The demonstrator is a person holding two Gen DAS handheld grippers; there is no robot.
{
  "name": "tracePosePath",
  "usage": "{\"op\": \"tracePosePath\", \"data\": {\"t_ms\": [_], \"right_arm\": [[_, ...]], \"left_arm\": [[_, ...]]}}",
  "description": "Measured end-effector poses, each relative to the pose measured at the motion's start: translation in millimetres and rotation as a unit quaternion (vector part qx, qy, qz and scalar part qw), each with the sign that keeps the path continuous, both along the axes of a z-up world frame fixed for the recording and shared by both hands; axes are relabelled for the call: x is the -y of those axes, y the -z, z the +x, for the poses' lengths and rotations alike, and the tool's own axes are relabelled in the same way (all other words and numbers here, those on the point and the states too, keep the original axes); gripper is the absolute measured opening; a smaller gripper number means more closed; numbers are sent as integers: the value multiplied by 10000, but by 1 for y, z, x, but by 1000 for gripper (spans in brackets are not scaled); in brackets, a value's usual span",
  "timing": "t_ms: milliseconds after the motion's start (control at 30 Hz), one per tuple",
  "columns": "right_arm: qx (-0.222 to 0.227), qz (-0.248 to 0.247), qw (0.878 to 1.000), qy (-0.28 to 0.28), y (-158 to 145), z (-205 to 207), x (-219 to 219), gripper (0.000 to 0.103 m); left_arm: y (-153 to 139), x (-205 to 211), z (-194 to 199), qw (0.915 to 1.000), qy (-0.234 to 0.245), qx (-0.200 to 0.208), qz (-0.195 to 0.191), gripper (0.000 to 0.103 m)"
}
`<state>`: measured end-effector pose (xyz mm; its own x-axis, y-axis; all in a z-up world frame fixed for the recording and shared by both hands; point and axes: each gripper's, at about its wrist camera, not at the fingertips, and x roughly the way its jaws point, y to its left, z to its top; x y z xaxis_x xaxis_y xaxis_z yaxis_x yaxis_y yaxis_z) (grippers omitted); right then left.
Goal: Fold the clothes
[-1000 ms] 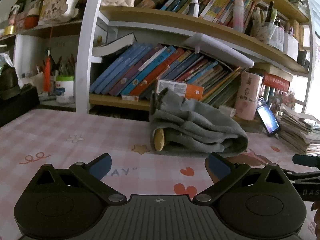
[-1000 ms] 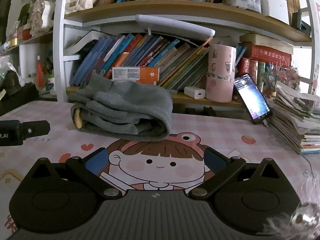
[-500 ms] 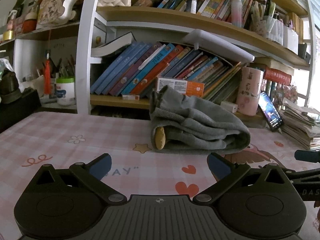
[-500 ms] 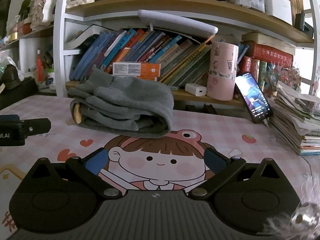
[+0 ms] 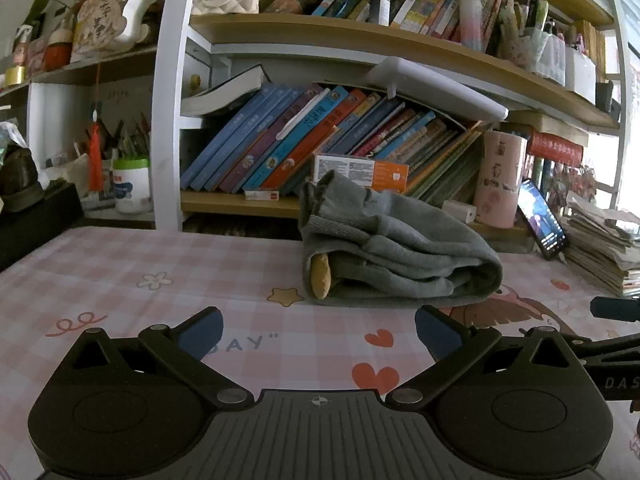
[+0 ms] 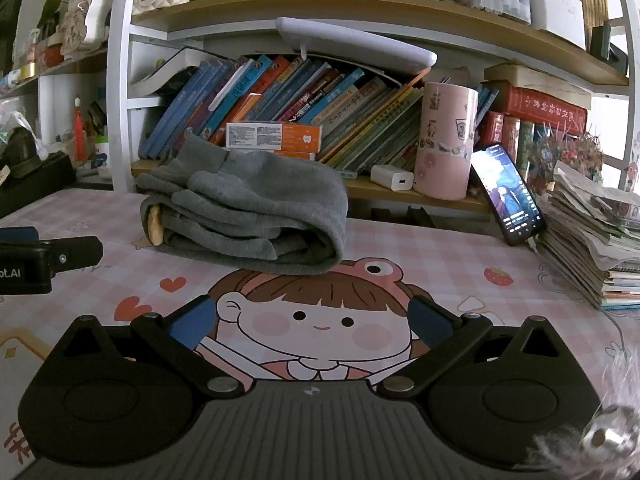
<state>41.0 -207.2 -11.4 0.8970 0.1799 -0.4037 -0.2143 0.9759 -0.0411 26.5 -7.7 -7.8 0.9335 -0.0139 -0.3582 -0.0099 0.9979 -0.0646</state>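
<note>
Folded grey garment lies near the tabletop's far edge; left gripper and right gripper both spread wide, empty.

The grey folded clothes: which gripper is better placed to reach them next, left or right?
Probably the left gripper. The grey folded cloth bundle lies almost straight ahead of its open jaws. From the right gripper, also open, the bundle sits off to the left. It's a close call, though.

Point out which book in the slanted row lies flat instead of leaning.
The thick open book lying on top of the row's left end; every other book there leans on its edge.
</note>
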Motion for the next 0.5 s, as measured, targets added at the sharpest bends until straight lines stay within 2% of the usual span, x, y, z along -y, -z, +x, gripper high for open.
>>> {"op": "tracePosePath", "data": {"t_ms": [500], "right_arm": [[-16,-11,10000,1,1,0,0,103]], "left_arm": [[1,2,0,10000,-7,-10,38,103]]}}
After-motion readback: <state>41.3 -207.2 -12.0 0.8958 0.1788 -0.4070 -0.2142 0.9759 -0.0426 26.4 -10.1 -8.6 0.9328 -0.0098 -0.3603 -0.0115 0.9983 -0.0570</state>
